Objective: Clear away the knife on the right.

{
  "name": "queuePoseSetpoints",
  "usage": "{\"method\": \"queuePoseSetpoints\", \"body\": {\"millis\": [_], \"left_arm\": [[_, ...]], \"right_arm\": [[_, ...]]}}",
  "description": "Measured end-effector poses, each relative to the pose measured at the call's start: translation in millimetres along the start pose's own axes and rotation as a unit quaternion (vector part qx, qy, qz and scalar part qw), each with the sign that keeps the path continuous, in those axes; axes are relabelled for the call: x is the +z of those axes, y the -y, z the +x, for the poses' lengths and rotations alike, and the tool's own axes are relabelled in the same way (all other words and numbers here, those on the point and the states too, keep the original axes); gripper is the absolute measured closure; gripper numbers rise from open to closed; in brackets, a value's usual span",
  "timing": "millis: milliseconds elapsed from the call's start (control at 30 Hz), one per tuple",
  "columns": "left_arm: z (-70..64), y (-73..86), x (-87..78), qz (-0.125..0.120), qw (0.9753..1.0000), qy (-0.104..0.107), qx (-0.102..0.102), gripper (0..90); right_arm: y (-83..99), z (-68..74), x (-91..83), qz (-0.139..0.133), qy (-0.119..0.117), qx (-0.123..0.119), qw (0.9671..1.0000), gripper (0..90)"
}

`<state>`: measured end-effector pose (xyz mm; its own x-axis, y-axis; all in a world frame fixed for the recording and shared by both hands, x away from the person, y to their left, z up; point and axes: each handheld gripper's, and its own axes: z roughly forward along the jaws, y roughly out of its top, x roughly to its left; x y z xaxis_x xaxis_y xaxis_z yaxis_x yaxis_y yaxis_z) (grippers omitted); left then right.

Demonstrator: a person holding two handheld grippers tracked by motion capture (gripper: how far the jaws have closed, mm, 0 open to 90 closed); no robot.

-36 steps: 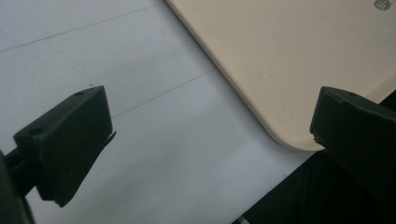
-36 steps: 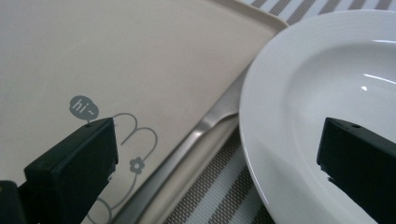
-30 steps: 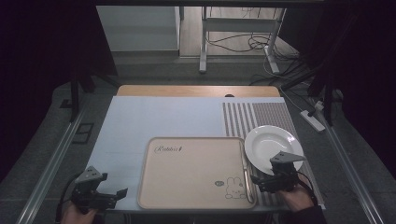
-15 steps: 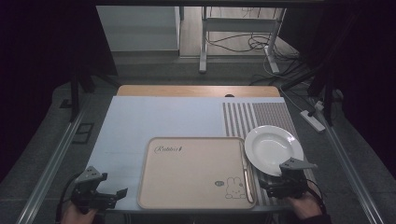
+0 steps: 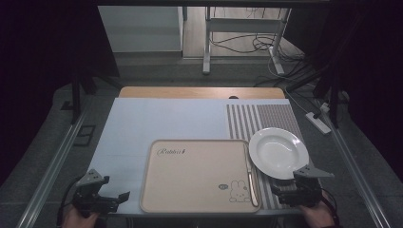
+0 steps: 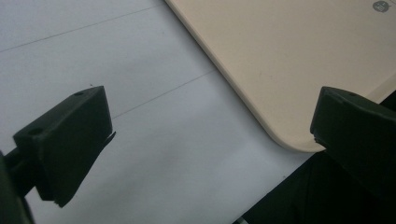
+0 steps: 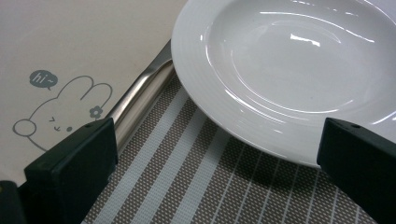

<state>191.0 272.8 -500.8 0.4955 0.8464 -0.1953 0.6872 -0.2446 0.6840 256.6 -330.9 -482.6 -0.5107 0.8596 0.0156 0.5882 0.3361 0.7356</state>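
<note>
The right gripper [image 5: 285, 192] has drawn back toward six o'clock, jaws spread wide and empty; the white plate [image 5: 279, 152] lies on the striped mat [image 5: 247, 121], touching the tray [image 5: 197, 175] at its three o'clock edge. The left gripper [image 5: 111, 199] stays put at the tray's eight o'clock, jaws likewise apart.

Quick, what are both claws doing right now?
Left claw: open, holding nothing, over the table beside the tray.
Right claw: open, empty, near the plate.

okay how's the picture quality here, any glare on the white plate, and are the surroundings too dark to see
Right gripper view: bright streaks of glare on the white plate, which casts a soft shadow on the striped mat; the near jaws look soft. High view: the table is evenly lit, while both sides fall into near black. Left gripper view: the beige tray is clear; the jaws blur slightly.
</note>
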Motion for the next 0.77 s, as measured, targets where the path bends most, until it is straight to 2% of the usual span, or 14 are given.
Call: {"method": "queuePoseSetpoints", "body": {"millis": [767], "left_arm": [[0.2,-1.0,0.9,0.0,1.0,0.001,0.002,0.0]], "right_arm": [[8.7,-6.8,-7.9,0.021,0.012,0.014,0.9996,0.0]]}}
